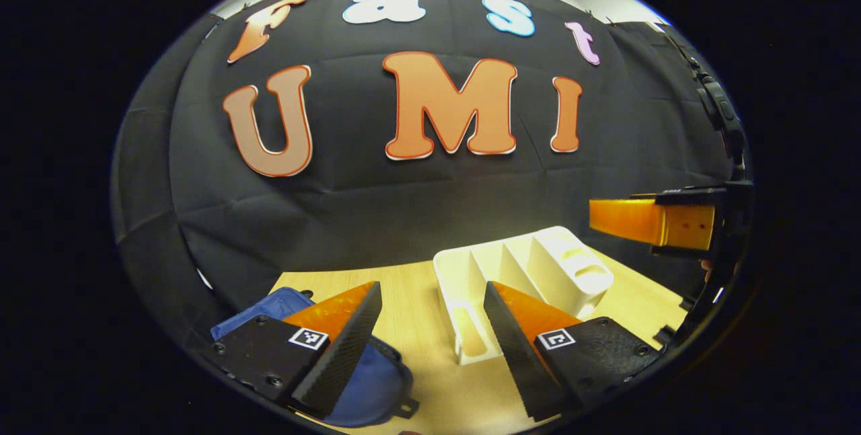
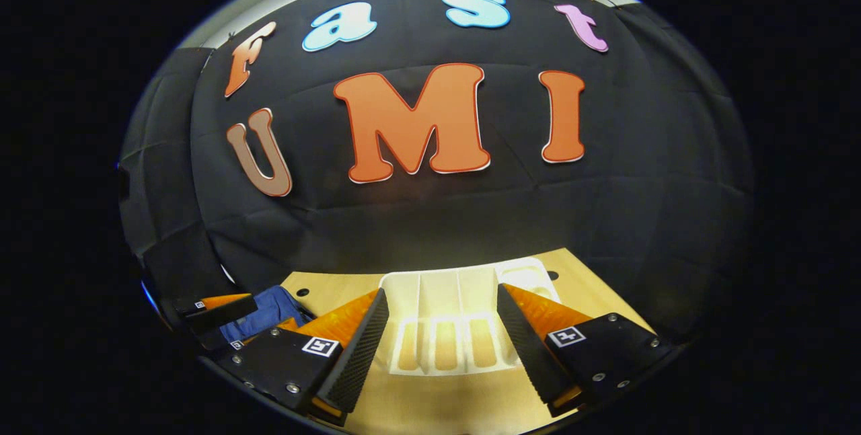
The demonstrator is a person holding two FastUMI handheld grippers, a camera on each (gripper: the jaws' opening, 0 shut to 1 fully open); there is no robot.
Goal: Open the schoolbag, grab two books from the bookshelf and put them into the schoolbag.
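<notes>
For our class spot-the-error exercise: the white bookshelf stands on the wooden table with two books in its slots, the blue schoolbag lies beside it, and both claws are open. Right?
Not quite. The right gripper view shows the bookshelf's slots empty, with no books in them. The rest holds: it stands on the wooden table, the blue schoolbag lies beside it, and the left claw and right claw are open.

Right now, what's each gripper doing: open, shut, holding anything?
Left gripper: open, holding nothing, above the blue fabric schoolbag and white plastic bookshelf.
Right gripper: open, holding nothing, facing the bookshelf's slots.
</notes>
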